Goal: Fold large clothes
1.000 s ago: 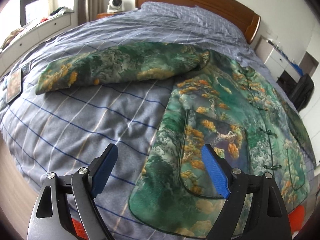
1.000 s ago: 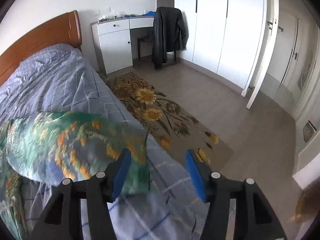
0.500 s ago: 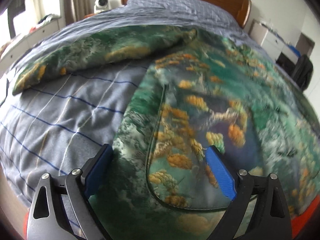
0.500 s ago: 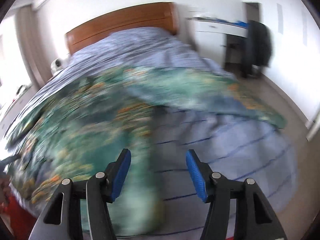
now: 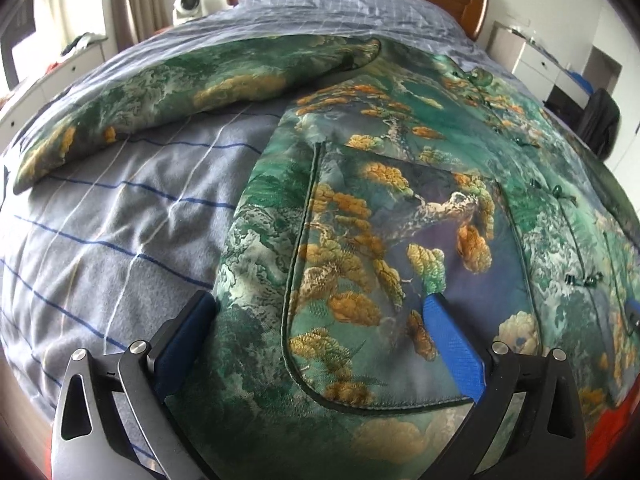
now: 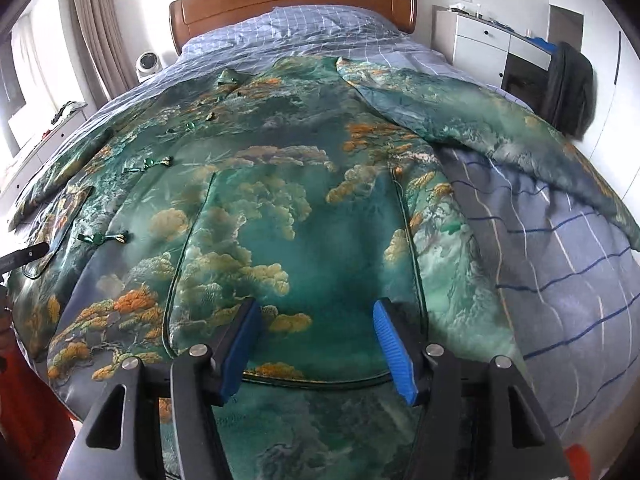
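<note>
Now both grippers lower over the jacket (image 5: 360, 208), left fingers (image 5: 448, 332) opening, right fingers (image 6: 394, 352) apart, empty.

Each handheld tool has black angular arms with triangular cut-outs, round silver screw heads at the pivots, and two ribbed blue pads: the left tool (image 5: 320, 316) and the right tool (image 6: 316, 320) look alike.

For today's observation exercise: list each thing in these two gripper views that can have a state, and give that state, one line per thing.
Green landscape-print padded jacket: spread flat, front up, unfolded, sleeves out sideways.
Jacket's knot buttons: fastened.
Grey-blue checked bed cover: spread, lightly creased.
Left gripper: jaws opening, straddling jacket's side edge.
Right gripper: open over the jacket's pocket.
</note>
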`<action>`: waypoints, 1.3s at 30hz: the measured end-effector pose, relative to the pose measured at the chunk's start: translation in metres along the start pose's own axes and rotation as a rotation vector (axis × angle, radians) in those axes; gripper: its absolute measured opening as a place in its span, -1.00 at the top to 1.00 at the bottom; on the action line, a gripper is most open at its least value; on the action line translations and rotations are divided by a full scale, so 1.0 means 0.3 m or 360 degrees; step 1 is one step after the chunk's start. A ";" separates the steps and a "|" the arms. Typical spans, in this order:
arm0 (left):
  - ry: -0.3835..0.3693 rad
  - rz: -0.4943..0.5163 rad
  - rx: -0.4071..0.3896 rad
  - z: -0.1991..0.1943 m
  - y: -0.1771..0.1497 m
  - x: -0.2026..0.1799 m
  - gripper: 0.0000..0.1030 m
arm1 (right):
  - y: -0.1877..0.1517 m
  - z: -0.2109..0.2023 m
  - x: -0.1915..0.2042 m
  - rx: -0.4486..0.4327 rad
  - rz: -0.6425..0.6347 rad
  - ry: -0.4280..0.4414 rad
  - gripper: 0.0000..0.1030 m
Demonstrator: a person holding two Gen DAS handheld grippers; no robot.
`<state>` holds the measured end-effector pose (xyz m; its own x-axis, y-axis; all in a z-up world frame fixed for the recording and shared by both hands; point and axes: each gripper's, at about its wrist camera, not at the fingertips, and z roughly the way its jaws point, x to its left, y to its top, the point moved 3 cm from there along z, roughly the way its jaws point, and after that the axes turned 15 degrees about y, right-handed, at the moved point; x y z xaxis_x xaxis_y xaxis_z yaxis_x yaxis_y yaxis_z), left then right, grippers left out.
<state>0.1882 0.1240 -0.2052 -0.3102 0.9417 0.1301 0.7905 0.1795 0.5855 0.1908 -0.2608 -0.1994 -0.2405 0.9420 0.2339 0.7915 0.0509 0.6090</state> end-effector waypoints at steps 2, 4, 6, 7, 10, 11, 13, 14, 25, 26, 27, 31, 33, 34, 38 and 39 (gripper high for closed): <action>-0.0010 0.0001 -0.0013 -0.008 -0.008 0.010 -0.99 | -0.001 0.013 -0.006 0.0010 0.0003 0.0002 -0.17; -0.0023 -0.0004 -0.0022 -0.013 -0.011 0.015 -0.99 | -0.003 0.017 -0.006 0.0012 0.0007 0.0006 -0.17; -0.0035 -0.0010 -0.0033 -0.021 -0.015 0.020 -0.99 | -0.002 0.026 -0.009 0.0013 0.0009 0.0008 -0.17; -0.0036 -0.0011 -0.0037 -0.021 -0.015 0.019 -0.99 | -0.006 0.026 -0.013 0.0012 0.0009 0.0010 -0.17; -0.0033 0.0001 -0.0056 -0.032 -0.027 0.022 -0.99 | -0.010 0.031 -0.014 0.0003 0.0007 0.0010 -0.17; -0.0032 0.0005 -0.0061 -0.036 -0.030 0.023 -0.99 | -0.010 0.031 -0.012 0.0002 0.0002 0.0007 -0.17; -0.0028 0.0008 -0.0062 -0.043 -0.031 0.023 -0.99 | -0.010 0.031 -0.012 0.0002 -0.0001 0.0004 -0.17; -0.0026 0.0012 -0.0059 -0.050 -0.031 0.024 -0.99 | -0.012 0.030 -0.012 0.0000 -0.0003 0.0003 -0.17; -0.0239 0.0044 -0.0145 -0.184 0.087 0.001 -0.99 | -0.014 0.031 -0.006 -0.0017 -0.0024 -0.0012 -0.17; -0.0250 0.0077 -0.0151 -0.185 0.108 -0.013 -0.99 | -0.017 0.030 -0.006 -0.0025 -0.0023 -0.0008 -0.17; -0.0248 0.0111 -0.0152 -0.182 0.128 -0.028 -0.99 | -0.018 0.029 -0.007 -0.0028 -0.0017 -0.0005 -0.17; -0.0257 0.0207 -0.0038 -0.145 0.205 -0.130 -0.99 | 0.002 0.041 -0.012 0.0074 0.0048 -0.0010 -0.17; -0.0314 0.0213 0.0017 -0.152 0.218 -0.197 -0.99 | 0.020 0.050 -0.015 0.0140 0.0062 -0.0005 -0.18; -0.0325 0.0205 0.0006 -0.164 0.213 -0.216 -0.99 | 0.024 0.053 -0.019 0.0156 0.0069 0.0003 -0.18; -0.0414 0.0222 -0.0074 -0.234 0.182 -0.289 -0.99 | 0.026 0.058 -0.025 0.0164 0.0101 0.0014 -0.20; -0.0445 0.0251 -0.0134 -0.259 0.161 -0.302 -0.99 | 0.024 0.058 -0.022 0.0153 0.0091 -0.0002 -0.20</action>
<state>0.2136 0.0252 -0.1266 -0.0212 0.9998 0.0065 0.7673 0.0121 0.6412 0.2079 -0.2607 -0.2097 -0.1930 0.9447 0.2650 0.8541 0.0289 0.5192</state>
